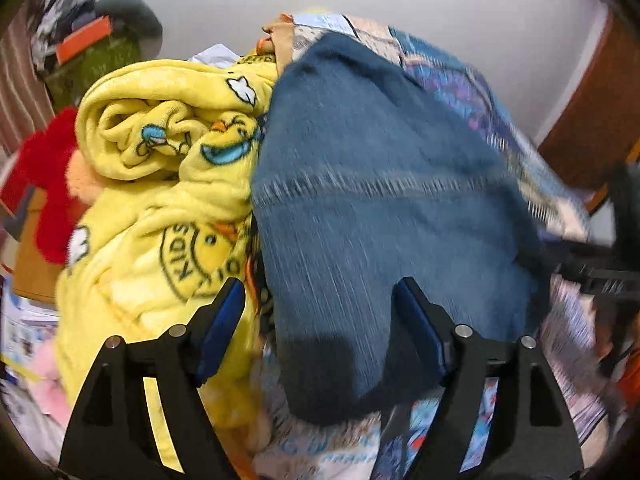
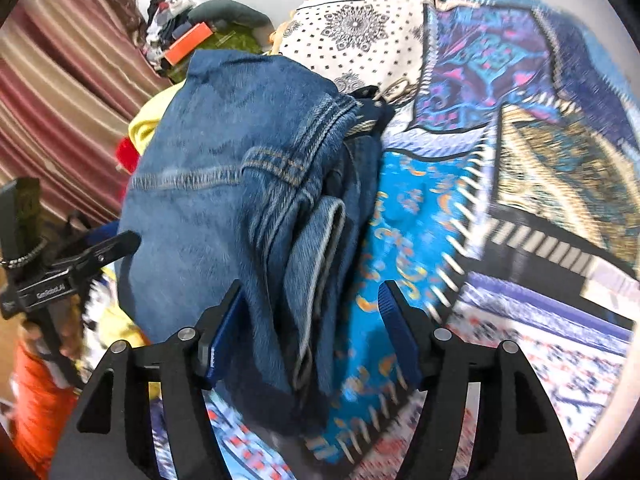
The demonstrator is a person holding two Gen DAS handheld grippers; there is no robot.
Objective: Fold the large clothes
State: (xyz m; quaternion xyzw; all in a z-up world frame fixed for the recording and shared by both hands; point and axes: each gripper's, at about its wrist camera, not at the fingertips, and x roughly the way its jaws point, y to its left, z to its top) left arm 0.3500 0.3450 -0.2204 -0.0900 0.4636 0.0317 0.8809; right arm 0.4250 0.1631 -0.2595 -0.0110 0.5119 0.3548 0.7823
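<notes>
1. The jeans (image 2: pixel 224 208) are mid-blue denim, folded into a thick bundle; tan stitched seams cross the top layer, and stacked hems and folded edges show along the right side.
2. The bundle's long axis runs near to far, its seamed corner pointing far-right.
3. It lies on a patchwork bedspread (image 2: pixel 500 128), with a yellow cartoon blanket (image 1: pixel 160 168) just to its left.
4. The left gripper (image 1: pixel 320 316) is spread wide, the bundle's near edge between its fingers.
5. The right gripper (image 2: pixel 310 312) is likewise released, straddling the folded edges.
</notes>
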